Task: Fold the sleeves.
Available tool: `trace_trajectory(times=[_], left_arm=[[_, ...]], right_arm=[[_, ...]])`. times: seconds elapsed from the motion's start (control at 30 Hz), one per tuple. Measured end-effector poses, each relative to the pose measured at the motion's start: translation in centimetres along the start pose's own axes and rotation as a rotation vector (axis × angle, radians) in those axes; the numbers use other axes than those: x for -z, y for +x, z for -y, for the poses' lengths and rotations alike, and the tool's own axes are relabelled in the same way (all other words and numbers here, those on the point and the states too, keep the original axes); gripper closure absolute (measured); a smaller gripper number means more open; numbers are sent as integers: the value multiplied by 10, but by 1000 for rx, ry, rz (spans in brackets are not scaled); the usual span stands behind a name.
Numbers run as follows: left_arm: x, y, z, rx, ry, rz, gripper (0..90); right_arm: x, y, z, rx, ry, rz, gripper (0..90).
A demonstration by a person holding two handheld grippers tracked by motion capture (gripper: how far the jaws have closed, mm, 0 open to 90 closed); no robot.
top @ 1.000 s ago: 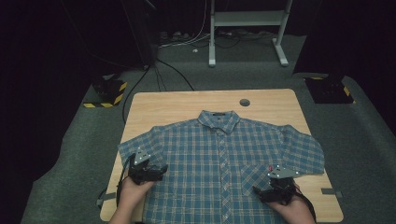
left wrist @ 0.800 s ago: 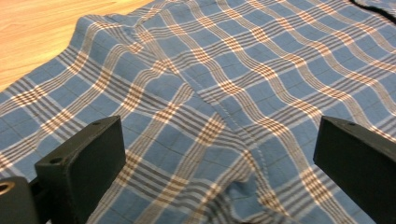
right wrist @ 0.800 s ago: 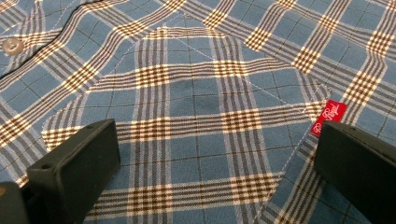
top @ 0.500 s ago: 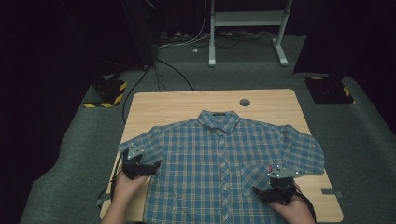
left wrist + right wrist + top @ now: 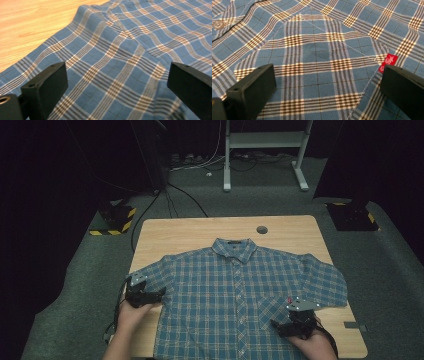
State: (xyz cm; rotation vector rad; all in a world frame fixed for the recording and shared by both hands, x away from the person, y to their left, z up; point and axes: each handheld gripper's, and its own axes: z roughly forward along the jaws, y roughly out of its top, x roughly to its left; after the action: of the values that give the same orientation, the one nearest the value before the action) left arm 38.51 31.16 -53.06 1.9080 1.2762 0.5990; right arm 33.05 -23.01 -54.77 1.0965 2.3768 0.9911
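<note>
A blue plaid short-sleeved shirt point(image 5: 240, 290) lies flat and face up on the wooden table point(image 5: 190, 234), collar toward the far edge. My left gripper point(image 5: 159, 293) is open, low over the shirt's left side by the sleeve seam point(image 5: 140, 47). My right gripper point(image 5: 276, 325) is open too, hovering over the chest pocket point(image 5: 317, 55), which carries a small red label point(image 5: 388, 62). Nothing sits between either pair of jaws.
The shirt covers most of the table's near half; bare wood shows at the far side with a round cable hole point(image 5: 261, 229). Grey carpet surrounds the table. A white desk frame point(image 5: 262, 150) and floor cables point(image 5: 170, 200) lie beyond.
My left gripper has moved left and slightly back toward the shirt's left sleeve edge. The right gripper has stayed over the pocket.
</note>
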Motion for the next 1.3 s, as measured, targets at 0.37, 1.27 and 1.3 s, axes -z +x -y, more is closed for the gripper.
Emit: trace_trajectory(times=[0.37, 1.27, 1.3], left_arm=[[-5, 24, 6, 66, 31, -49, 68], [-4, 36, 7, 109, 86, -159, 515], [-3, 35, 7, 110, 86, -156, 543]], right_arm=[[0, 0, 0, -2, 0, 1, 0], [0, 0, 0, 0, 0, 3, 0], [0, 0, 0, 1, -1, 3, 0]])
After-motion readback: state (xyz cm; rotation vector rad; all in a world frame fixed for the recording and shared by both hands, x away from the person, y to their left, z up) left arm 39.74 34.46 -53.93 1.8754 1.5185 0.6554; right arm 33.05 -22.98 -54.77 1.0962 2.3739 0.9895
